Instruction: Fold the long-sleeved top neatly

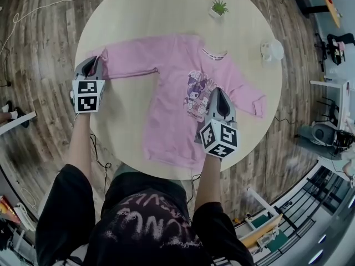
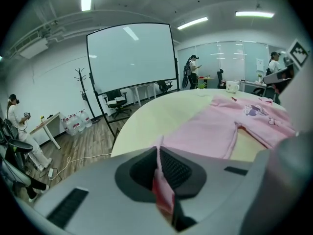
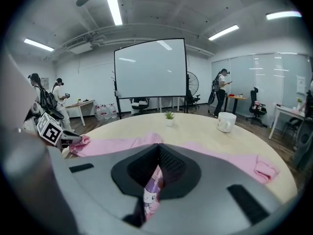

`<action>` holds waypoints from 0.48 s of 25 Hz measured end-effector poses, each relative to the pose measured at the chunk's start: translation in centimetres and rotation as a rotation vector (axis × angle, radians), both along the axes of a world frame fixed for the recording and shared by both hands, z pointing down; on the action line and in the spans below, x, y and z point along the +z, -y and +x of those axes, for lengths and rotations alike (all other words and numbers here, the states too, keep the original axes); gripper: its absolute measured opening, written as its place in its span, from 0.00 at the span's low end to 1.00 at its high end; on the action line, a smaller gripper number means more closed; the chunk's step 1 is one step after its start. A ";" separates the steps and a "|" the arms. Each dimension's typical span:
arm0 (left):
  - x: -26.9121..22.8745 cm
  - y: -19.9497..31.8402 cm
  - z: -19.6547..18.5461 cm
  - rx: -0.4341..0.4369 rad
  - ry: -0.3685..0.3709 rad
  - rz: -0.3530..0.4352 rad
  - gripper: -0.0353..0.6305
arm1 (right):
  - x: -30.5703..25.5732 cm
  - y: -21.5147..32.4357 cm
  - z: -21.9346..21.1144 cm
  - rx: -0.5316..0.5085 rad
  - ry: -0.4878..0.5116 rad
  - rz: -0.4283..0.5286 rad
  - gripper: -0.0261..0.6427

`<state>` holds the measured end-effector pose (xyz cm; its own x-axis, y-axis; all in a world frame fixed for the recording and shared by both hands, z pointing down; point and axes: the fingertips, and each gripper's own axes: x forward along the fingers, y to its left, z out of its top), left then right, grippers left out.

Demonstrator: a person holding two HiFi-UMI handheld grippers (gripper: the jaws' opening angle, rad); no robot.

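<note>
A pink long-sleeved top (image 1: 169, 87) with a cartoon print lies flat, front up, on the round pale table (image 1: 155, 10). Its one sleeve (image 1: 130, 64) stretches left to the table's edge. There my left gripper (image 1: 95, 61) is shut on the cuff; in the left gripper view a thin pink fold stands pinched between the jaws of the left gripper (image 2: 159, 155). My right gripper (image 1: 218, 91) is shut on the chest fabric beside the print. A printed bit of cloth hangs in the closed jaws of the right gripper (image 3: 157, 155). The other sleeve (image 1: 249, 98) lies bent at the right.
A small potted plant (image 1: 219, 7) and a white mug (image 1: 272, 50) stand on the table's far side beyond the collar. Cables run over the wood floor around the table. People, desks and a large screen stand in the room behind.
</note>
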<state>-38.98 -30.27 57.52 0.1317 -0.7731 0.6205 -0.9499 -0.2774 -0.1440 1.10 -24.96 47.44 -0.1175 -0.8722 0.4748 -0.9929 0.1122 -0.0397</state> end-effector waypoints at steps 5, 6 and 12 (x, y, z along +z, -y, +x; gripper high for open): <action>-1.8 -0.5 -3.2 -0.034 0.048 0.052 0.09 | -0.5 0.4 -1.6 -0.034 0.000 0.008 0.05; -2.1 -0.5 -4.1 -0.046 0.051 0.064 0.09 | -0.6 0.5 -2.1 -0.041 -0.001 0.010 0.05; -3.5 -1.6 -10.3 -0.140 0.075 0.115 0.09 | -0.5 1.0 -4.7 -0.078 0.000 0.009 0.05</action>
